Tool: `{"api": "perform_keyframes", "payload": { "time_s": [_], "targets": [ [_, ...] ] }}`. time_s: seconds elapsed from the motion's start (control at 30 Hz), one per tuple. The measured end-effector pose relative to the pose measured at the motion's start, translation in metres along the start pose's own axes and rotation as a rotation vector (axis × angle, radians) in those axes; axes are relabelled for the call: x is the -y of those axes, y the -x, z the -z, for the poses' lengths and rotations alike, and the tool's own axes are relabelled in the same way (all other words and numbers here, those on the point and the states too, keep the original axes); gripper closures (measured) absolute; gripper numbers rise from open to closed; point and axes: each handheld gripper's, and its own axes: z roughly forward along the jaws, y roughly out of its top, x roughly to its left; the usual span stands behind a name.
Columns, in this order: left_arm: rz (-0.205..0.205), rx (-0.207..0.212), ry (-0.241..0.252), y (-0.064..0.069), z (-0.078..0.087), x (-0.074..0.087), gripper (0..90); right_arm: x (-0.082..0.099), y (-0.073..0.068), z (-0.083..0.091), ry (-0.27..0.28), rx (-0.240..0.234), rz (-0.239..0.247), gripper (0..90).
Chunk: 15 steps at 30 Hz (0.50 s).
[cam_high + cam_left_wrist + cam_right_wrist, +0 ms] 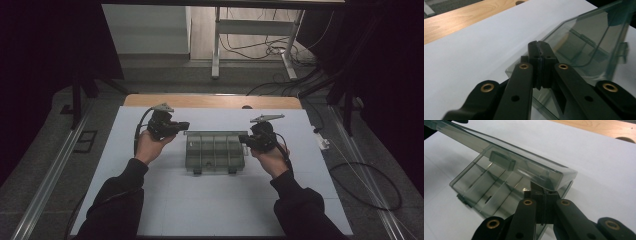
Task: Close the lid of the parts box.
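A smoky clear plastic compartment box (215, 152) lies on the white sheet in the middle of the table, its base split by dividers (491, 187). Its hinged lid (506, 157) is tilted up off the base. My left gripper (184, 125) is shut with nothing between its jaws, and its tips (539, 47) rest against the lid's (586, 42) left corner. My right gripper (244, 139) is shut too. Its tips (543, 191) sit under the lid's right corner, partly hidden by the tinted plastic. A hand holds each gripper beside the box.
The white sheet (215, 200) covers most of the table, and a bare wooden strip (210, 101) with a round hole runs along the far edge. Two small latches (197, 171) stick out at the box's near side. Cables and stand legs lie on the floor beyond.
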Motion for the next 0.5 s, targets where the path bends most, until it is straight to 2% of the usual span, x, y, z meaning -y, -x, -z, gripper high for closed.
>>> {"api": "perform_keyframes", "payload": {
  "time_s": [0.37,0.5],
  "targets": [
    [-0.017,0.007,-0.005,0.022,0.015,0.008,87.1,0.012,-0.005,0.008,-0.015,-0.036,-0.005,89.9],
    [-0.012,0.013,-0.005,0.028,0.018,0.013,86.9,0.017,-0.006,0.01,-0.025,-0.039,-0.005,89.9]
  ]
}}
